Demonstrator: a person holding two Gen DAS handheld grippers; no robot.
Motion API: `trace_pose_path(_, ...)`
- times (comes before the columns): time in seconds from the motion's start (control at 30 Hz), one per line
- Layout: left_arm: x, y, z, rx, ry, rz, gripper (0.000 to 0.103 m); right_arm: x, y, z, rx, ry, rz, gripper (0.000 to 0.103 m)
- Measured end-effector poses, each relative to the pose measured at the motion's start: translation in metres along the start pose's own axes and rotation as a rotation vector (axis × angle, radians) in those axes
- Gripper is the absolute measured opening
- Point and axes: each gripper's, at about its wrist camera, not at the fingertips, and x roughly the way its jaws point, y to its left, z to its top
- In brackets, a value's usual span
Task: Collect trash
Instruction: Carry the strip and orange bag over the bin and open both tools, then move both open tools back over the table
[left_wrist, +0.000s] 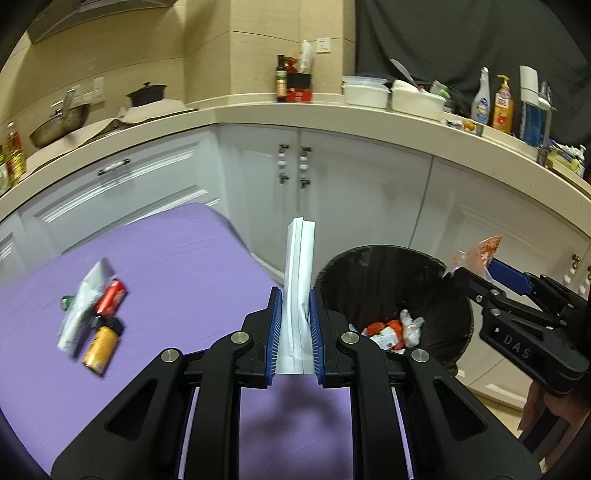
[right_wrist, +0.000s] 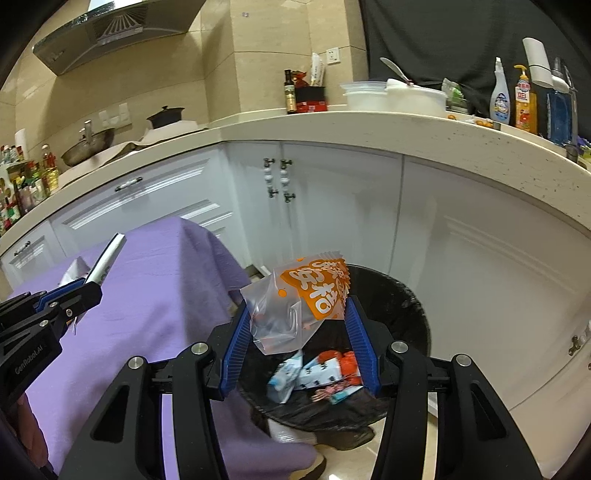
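Observation:
My left gripper (left_wrist: 295, 295) is shut on a flat white pouch (left_wrist: 298, 280) that stands upright between the pads, above the edge of the purple table (left_wrist: 184, 258). The same gripper and pouch (right_wrist: 107, 258) show at left in the right wrist view. My right gripper (right_wrist: 295, 314) stands wide apart over the black bin (right_wrist: 406, 306), with an orange and clear snack bag (right_wrist: 295, 306) between the pads; whether the pads still grip it is unclear. The bin (left_wrist: 369, 273) holds several wrappers (left_wrist: 391, 328). On the table lie a white wrapper (left_wrist: 81, 310), a red can (left_wrist: 110, 299) and a yellow can (left_wrist: 99, 347).
White cabinets (left_wrist: 332, 177) stand behind the bin under a beige counter (left_wrist: 295, 110) with bottles, tubs and a wok. The purple cloth hangs over the table's right edge beside the bin (right_wrist: 207, 266). Tiled floor shows below the bin (right_wrist: 369, 450).

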Motion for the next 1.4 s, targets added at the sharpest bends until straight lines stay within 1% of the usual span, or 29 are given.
trace_pose_path(0.27, 0.033, -0.031, 0.006, 0.037, 0.005, -0.032, 0.015, 0.017, -0.024, -0.002, 0.030, 0.005, -0.029, 0.051)
trace_pose_path(0.53, 0.066, -0.056, 0.009, 0.068, 0.034, -0.047, 0.016, 0.037, -0.043, -0.003, 0.062, 0.022, -0.049, 0.051)
trace_pose_path(0.6, 0.073, -0.061, 0.009, 0.073, 0.044, -0.048, 0.017, 0.042, -0.047, -0.003, 0.071, 0.027, -0.046, 0.054)
trace_pose_path(0.63, 0.077, -0.062, 0.010, 0.071, 0.048, -0.048, 0.017, 0.045, -0.049, -0.003, 0.076, 0.028, -0.046, 0.061)
trace_pose_path(0.67, 0.082, -0.063, 0.011, 0.069, 0.054, -0.046, 0.017, 0.047, -0.050, -0.003, 0.080, 0.027, -0.049, 0.064)
trace_pose_path(0.73, 0.087, -0.064, 0.011, 0.065, 0.067, -0.047, 0.017, 0.052, -0.052, -0.004, 0.089, 0.034, -0.052, 0.065)
trace_pose_path(0.77, 0.089, -0.065, 0.011, 0.064, 0.071, -0.048, 0.022, 0.053, -0.053, -0.005, 0.094, 0.036, -0.052, 0.065)
trace_pose_path(0.8, 0.091, -0.065, 0.011, 0.063, 0.077, -0.051, 0.029, 0.053, -0.054, -0.005, 0.100, 0.034, -0.052, 0.065)
trace_pose_path(0.83, 0.091, -0.064, 0.012, 0.058, 0.075, -0.051, 0.046, 0.052, -0.054, -0.006, 0.103, 0.031, -0.053, 0.065)
trace_pose_path(0.87, 0.090, -0.063, 0.012, 0.052, 0.067, -0.052, 0.054, 0.052, -0.054, -0.006, 0.103, 0.029, -0.055, 0.066)
trace_pose_path(0.93, 0.088, -0.063, 0.013, 0.046, 0.051, -0.051, 0.054, 0.054, -0.054, -0.007, 0.101, 0.032, -0.057, 0.066)
trace_pose_path(1.03, 0.089, -0.064, 0.015, 0.054, 0.058, -0.050, 0.054, 0.056, -0.054, -0.007, 0.099, 0.040, -0.055, 0.067)
trace_pose_path(1.17, 0.090, -0.062, 0.015, 0.050, 0.063, -0.054, 0.054, 0.058, -0.054, -0.005, 0.102, 0.041, -0.057, 0.070)
trace_pose_path(1.3, 0.088, -0.059, 0.015, 0.043, 0.062, -0.055, 0.054, 0.060, -0.053, -0.004, 0.099, 0.047, -0.053, 0.075)
trace_pose_path(1.4, 0.086, -0.056, 0.016, 0.042, 0.059, -0.047, 0.054, 0.060, -0.052, -0.005, 0.099, 0.046, -0.054, 0.075)
